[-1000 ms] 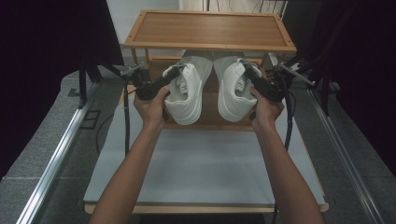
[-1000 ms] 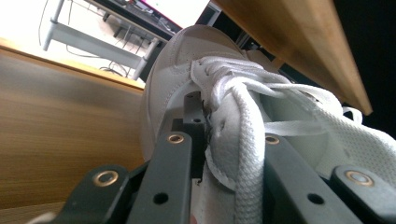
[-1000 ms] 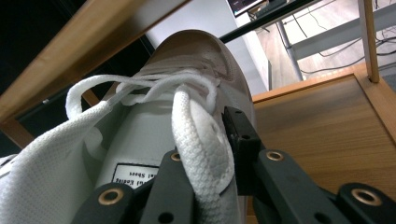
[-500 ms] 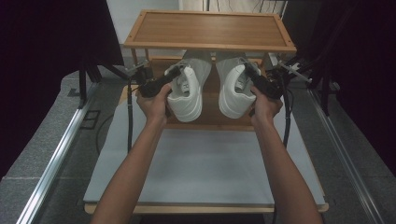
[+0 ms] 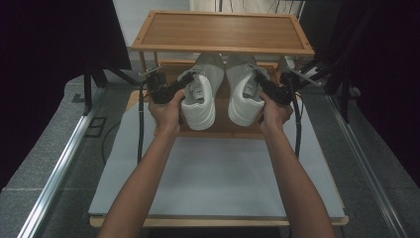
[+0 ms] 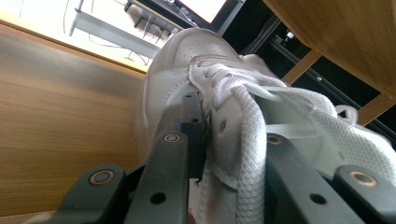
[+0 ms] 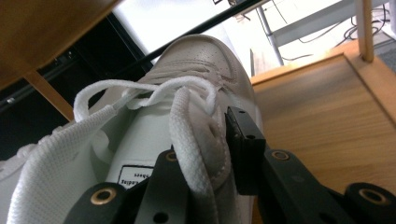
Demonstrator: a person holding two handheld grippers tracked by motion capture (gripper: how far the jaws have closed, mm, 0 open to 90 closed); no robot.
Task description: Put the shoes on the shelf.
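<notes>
I keep each claw clamped on a shoe's lace-side wall: left claw [image 5: 184, 84] on left shoe [image 5: 199, 99], right claw [image 5: 257, 80] on right shoe [image 5: 243, 96]. Both jaws have just eased open slightly. The toes point under the top shelf [image 5: 223, 32], so the pair seats on the lower shelf [image 5: 218, 126].

Two-tier wooden shelf [image 5: 223, 30], grey tabletop [image 5: 218, 178], grey floor [image 5: 44, 144], black curtains [image 5: 44, 44]

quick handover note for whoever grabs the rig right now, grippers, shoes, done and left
Left gripper: shut on the left shoe, fingers pinching its side wall by the laces; jaws have just eased open a little.
Right gripper: shut on the right shoe the same way, also just eased.
Shoes: side by side, toes pointing away, on the lower shelf of the wooden rack, under its top board.
Done: both shoes look set on the shelf.
Left: probably open both grippers fully and draw back.
</notes>
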